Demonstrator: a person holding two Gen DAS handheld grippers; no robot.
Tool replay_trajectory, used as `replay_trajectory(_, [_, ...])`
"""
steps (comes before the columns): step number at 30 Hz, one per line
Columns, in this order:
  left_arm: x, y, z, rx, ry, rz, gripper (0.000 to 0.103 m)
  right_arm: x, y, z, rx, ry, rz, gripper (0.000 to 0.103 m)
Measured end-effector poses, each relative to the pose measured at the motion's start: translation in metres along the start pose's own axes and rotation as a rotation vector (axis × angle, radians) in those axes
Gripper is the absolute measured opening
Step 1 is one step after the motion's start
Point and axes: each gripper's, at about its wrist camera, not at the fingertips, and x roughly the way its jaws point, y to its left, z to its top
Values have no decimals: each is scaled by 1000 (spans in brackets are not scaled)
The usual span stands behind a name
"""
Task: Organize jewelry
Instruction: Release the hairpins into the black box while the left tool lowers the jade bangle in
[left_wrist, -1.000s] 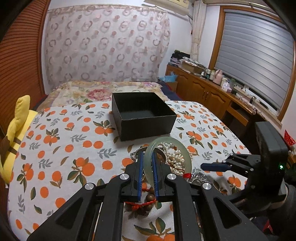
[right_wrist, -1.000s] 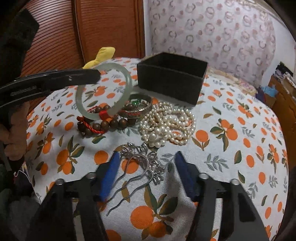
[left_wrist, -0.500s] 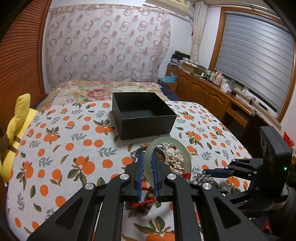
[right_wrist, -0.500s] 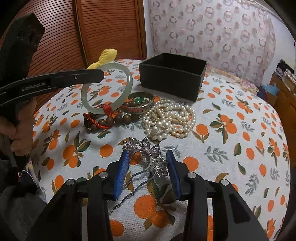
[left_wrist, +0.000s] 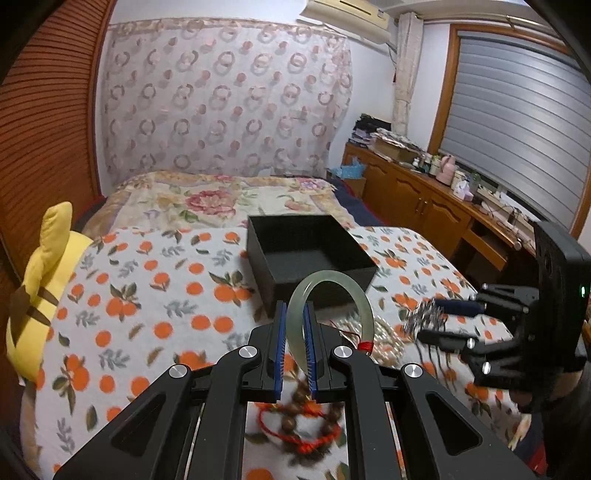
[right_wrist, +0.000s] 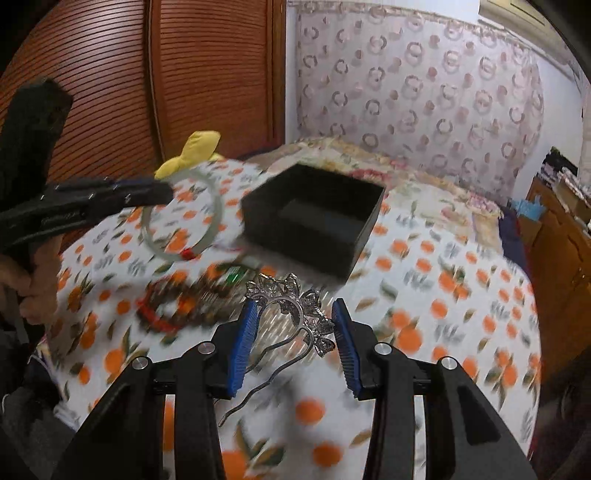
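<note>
Both grippers carry jewelry above the orange-print tablecloth.

The left gripper is nearly closed, its blue pads clamped on the rim of a pale green jade bangle that stands upright just in front of the open black square box. The right gripper, half spread, pinches a silver flower-topped hairpin between its pads, clear of the cloth. A brown wooden-bead bracelet with red cord lies blurred below.
</note>
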Motion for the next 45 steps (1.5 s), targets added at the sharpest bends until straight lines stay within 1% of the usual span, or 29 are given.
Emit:
replay_trajectory(6, [12, 16, 21, -23, -8, 28, 8, 24, -29, 40, 8, -41, -6, 45])
replay_trajectory(10, [19, 23, 34, -27, -16, 48, 8, 50, -46, 66, 11, -52, -2, 45])
replay_trajectory(17, [34, 28, 60, -33, -26, 66, 8, 83, -63, 90, 35, -58, 15, 45])
replay_trajectory(22, [49, 29, 69, -27, -12, 78, 8, 101, -67, 93, 50, -64, 24, 45])
replay_trajectory(25, [57, 28, 70, -24, 3, 81, 8, 104, -68, 92, 59, -67, 43, 45])
replay_trajectory(28, [66, 27, 72, -23, 14, 78, 8, 104, -67, 92, 65, -73, 61, 55])
replay_trajectory(30, [72, 26, 74, -20, 20, 75, 8, 102, -67, 93, 63, -80, 69, 55])
replay_trajectory(37, [99, 17, 78, 4, 52, 65, 8, 86, -84, 90, 88, -103, -14, 55])
replay_trajectory(41, [110, 13, 78, 12, 72, 56, 9, 87, -97, 86, 123, -99, -24, 55])
replay_trajectory(45, [118, 10, 77, 17, 93, 43, 10, 90, -100, 84, 128, -91, -32, 55])
